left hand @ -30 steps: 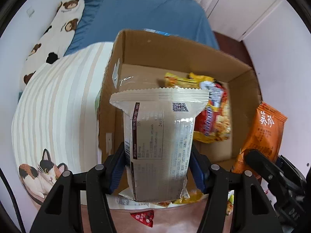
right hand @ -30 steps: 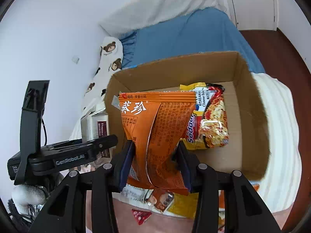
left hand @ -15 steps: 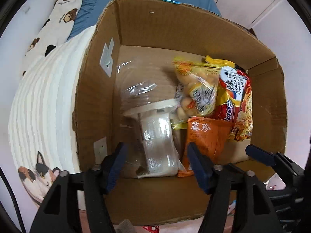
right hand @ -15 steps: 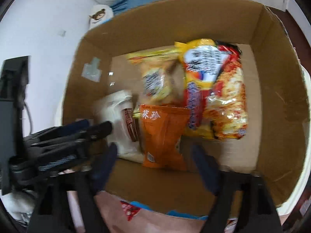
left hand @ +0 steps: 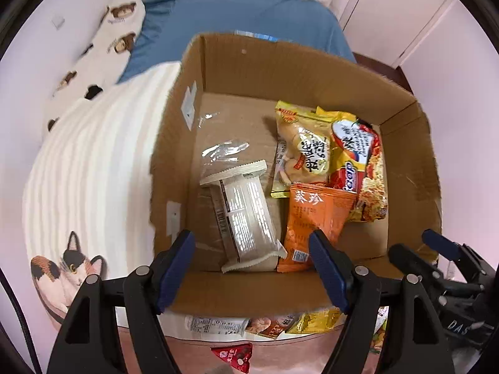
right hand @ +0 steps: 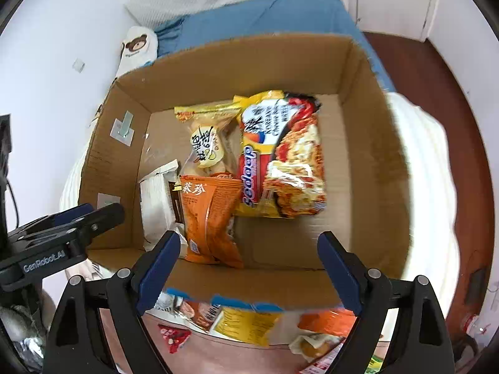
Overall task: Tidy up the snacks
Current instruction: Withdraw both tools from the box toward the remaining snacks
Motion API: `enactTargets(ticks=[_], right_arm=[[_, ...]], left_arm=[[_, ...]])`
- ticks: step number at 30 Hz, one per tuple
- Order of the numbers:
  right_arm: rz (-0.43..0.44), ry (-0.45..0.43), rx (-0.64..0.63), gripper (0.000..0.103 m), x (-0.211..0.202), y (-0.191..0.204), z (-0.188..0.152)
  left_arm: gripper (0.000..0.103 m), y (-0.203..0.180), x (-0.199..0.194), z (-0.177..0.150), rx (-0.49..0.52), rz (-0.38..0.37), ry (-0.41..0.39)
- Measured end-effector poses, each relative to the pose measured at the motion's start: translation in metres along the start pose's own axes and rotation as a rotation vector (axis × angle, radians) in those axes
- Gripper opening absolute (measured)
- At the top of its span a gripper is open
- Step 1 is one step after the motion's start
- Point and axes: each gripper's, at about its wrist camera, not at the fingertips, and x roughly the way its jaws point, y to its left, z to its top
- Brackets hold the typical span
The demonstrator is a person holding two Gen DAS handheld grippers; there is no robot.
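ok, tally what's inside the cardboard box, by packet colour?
White packet: 1
Orange packet: 1
Pale yellow packet: 1
Red-and-yellow noodle packet: 1
Total in the cardboard box: 4

The orange packet (right hand: 209, 218) in the cardboard box (right hand: 218, 62) carries two large white Chinese characters, "蔡珍", across its top edge, with small print below too fine to read. To its right, the red and yellow noodle pack (right hand: 280, 159) shows the brand "Sedaap" in white letters on a blue band, lying sideways, and smaller white wording near its far end that seems to read "Korean". The pale bun bag (right hand: 205, 143) has black Chinese lettering that cannot be made out. On the black arm of the left gripper (right hand: 90, 215), white letters read "GenRobot.AI". The white wrapper (left hand: 246, 215) bears dense print and a barcode, both illegible.
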Motion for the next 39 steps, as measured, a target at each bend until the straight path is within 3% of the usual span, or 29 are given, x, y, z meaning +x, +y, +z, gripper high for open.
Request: enactTargets(ticks=[12, 21, 26, 30, 35, 39], right_arm=[[-0.068, -0.171, -0.033, 0.092, -0.075, 0.0, -0.046], [-0.072, -0.287, -0.077, 0.092, -0.134, 0.015, -0.078], [-0.039, -0.298, -0.055, 0.092, -0.153, 0.012, -0.093], [-0.014, -0.237, 0.034, 0.092, -0.142, -0.011, -0.107], [0.048, -0.085, 0.168, 0.092, -0.081, -0.046, -0.127], [0.068, 0.007, 0.196, 0.091, -0.024, -0.046, -0.136]], left_arm=[[0.074, -0.014, -0.064, -0.057, 0.035, 0.033, -0.191], [0.074, -0.023, -0.106, -0.087, 0.053, 0.013, -0.277], [0.074, -0.023, -0.122, -0.103, 0.05, -0.004, -0.299], [0.074, -0.015, -0.107, -0.117, 0.03, 0.019, -0.264], [0.074, 0.003, -0.045, -0.135, 0.01, 0.102, -0.121], [0.074, 0.018, 0.001, -0.145, 0.019, 0.159, -0.014]])
